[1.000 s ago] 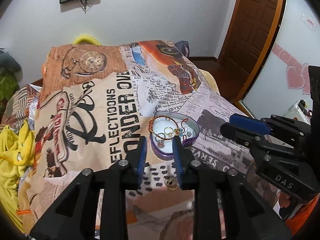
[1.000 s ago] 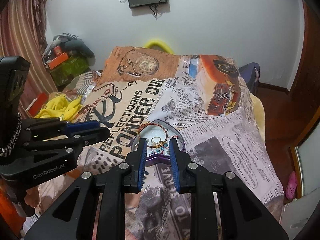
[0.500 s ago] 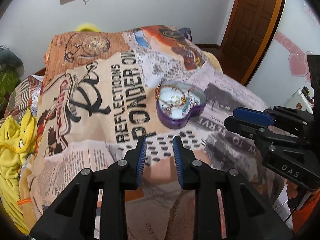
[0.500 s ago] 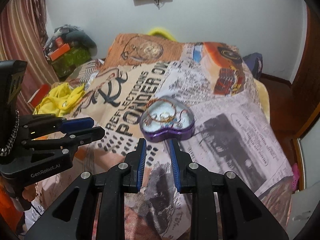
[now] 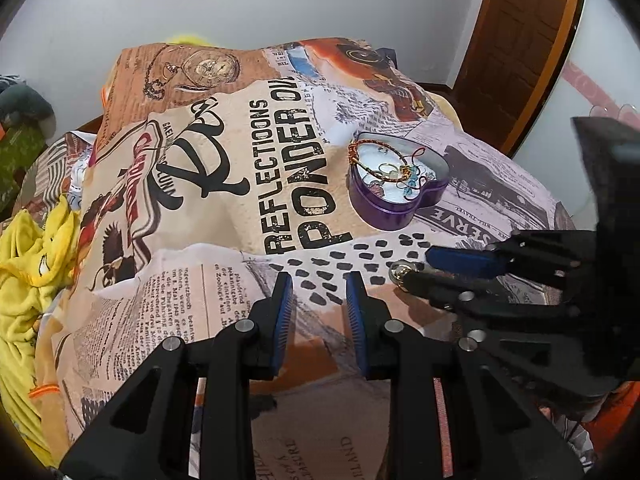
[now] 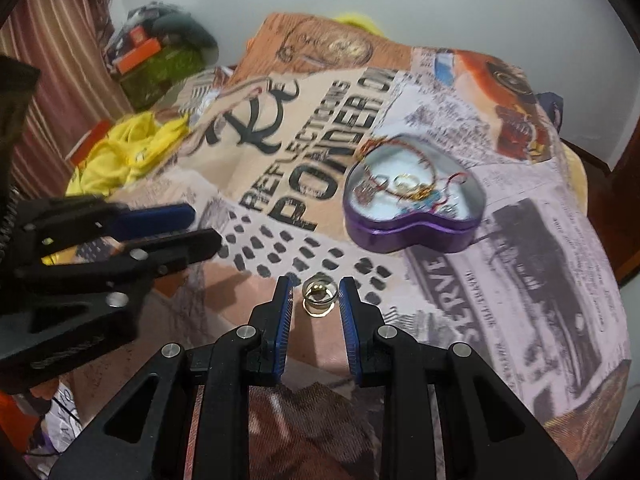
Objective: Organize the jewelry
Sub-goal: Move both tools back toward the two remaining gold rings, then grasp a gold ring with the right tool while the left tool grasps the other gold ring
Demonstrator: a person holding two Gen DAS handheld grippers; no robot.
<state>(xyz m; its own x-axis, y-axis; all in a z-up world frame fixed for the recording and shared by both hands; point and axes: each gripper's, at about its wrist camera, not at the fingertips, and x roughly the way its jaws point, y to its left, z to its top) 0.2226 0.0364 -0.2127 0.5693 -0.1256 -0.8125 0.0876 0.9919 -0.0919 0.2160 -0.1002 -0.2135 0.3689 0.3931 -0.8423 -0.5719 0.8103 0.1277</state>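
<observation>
A purple heart-shaped tin [image 5: 396,184] [image 6: 414,200] sits open on the printed bedspread and holds several pieces: a beaded bracelet [image 5: 374,158], rings and small charms. A pair of gold rings [image 6: 318,298] [image 5: 401,271] lies loose on the cloth in front of the tin. My right gripper [image 6: 316,292] is open and empty, low over the cloth, with the rings between its fingertips. In the left wrist view it [image 5: 416,270] reaches in from the right. My left gripper [image 5: 319,284] is open and empty, left of the rings.
The bedspread [image 5: 240,184] covers a bed. Yellow cloth [image 5: 28,264] lies at its left edge. A wooden door [image 5: 520,40] stands at the right, and boxes and clutter [image 6: 156,52] sit by the curtain at the far left.
Both grippers have pulled back from the tin and dropped toward the near cloth. The right gripper has come down around the loose gold rings.
</observation>
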